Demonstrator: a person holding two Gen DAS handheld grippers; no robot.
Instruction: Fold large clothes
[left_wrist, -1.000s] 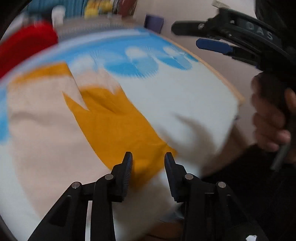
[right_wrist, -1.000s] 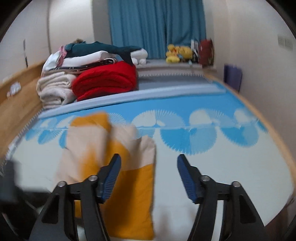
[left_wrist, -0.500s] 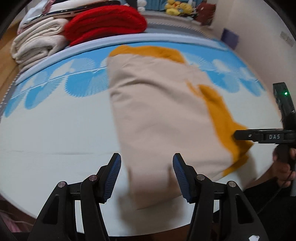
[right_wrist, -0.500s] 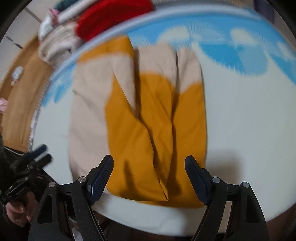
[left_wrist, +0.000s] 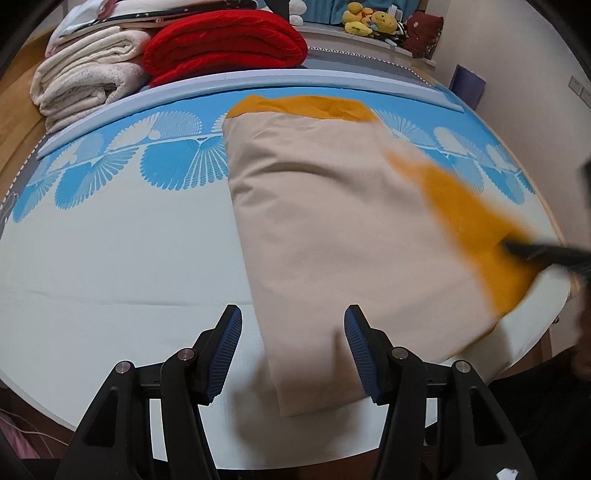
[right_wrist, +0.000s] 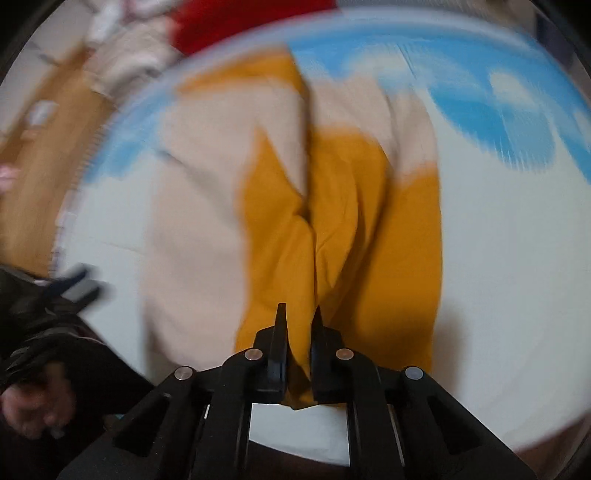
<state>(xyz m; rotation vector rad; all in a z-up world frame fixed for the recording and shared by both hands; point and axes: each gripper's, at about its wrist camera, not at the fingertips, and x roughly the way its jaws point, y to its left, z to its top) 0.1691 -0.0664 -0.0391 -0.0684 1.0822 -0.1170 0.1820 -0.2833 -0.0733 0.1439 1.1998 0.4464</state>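
Note:
A large beige and mustard-yellow garment (left_wrist: 332, 221) lies lengthwise on the bed, beige side to the left, yellow part to the right. In the right wrist view it (right_wrist: 332, 206) fills the centre, blurred. My left gripper (left_wrist: 291, 350) is open, its blue pads either side of the garment's near beige corner, just above it. My right gripper (right_wrist: 298, 325) is shut on the yellow near edge of the garment; it shows as a dark blur in the left wrist view (left_wrist: 546, 254).
The bed sheet (left_wrist: 110, 240) is white with a blue fan pattern at the far side. A red blanket (left_wrist: 225, 40) and cream towels (left_wrist: 81, 81) are stacked at the back left. Plush toys (left_wrist: 369, 22) sit at the back. The bed's right edge (left_wrist: 546, 206) meets the wall.
My right gripper has closed on the garment's yellow near edge. My left gripper stays open by the beige corner and has shifted little.

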